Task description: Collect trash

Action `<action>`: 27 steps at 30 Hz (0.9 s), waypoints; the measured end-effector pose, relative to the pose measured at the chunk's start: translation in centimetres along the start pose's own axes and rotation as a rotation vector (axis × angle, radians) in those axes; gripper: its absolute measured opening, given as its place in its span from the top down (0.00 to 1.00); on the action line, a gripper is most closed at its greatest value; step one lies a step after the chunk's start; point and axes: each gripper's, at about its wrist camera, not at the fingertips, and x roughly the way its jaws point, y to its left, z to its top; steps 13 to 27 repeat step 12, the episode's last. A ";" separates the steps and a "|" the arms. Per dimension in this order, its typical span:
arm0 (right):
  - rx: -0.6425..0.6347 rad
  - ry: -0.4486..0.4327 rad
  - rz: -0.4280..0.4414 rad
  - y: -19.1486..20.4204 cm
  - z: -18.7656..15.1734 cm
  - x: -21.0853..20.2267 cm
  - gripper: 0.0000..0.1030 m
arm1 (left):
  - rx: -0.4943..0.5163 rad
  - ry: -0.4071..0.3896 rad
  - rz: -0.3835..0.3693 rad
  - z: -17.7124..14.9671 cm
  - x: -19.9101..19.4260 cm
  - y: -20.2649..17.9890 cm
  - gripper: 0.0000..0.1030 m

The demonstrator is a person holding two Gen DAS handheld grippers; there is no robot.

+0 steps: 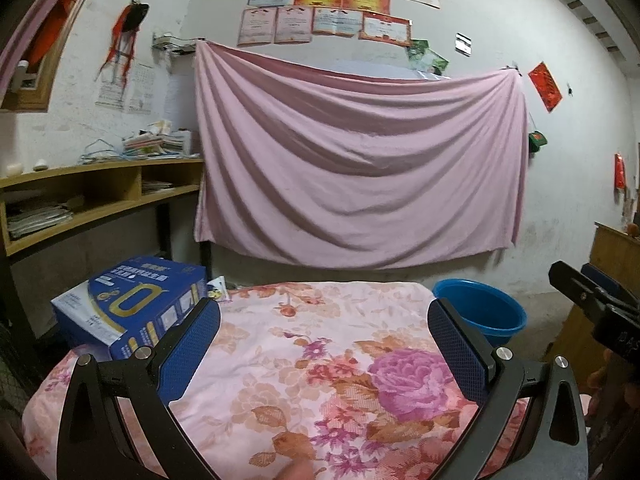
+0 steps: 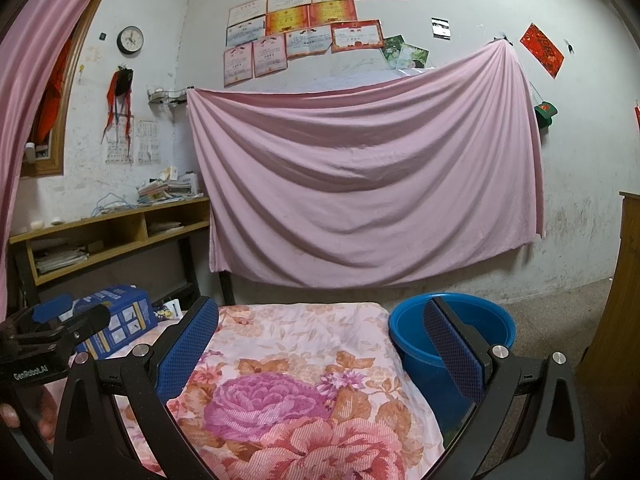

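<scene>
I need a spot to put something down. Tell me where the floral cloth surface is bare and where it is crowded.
The floral cloth lies bare across its middle and right side, up to the edge beside the blue basin. The far left corner is crowded: the blue carton sits there with a small packet beside it. Both sets of jaws stand open and empty.

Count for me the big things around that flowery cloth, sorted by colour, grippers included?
Blue: 2, the basin and the carton
Pink: 1, the hanging sheet
Black with blue pads: 2, the left gripper and the right gripper, both open and empty
Total: 5
</scene>
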 end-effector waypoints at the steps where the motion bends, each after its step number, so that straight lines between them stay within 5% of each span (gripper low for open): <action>1: 0.001 0.000 0.000 0.0 0.0 0.0 0.00 | -0.002 0.002 -0.002 -0.1 0.1 0.2 0.01; 27: 0.001 0.002 0.000 0.0 0.1 0.0 0.00 | 0.000 0.012 0.007 -0.4 0.9 0.5 0.01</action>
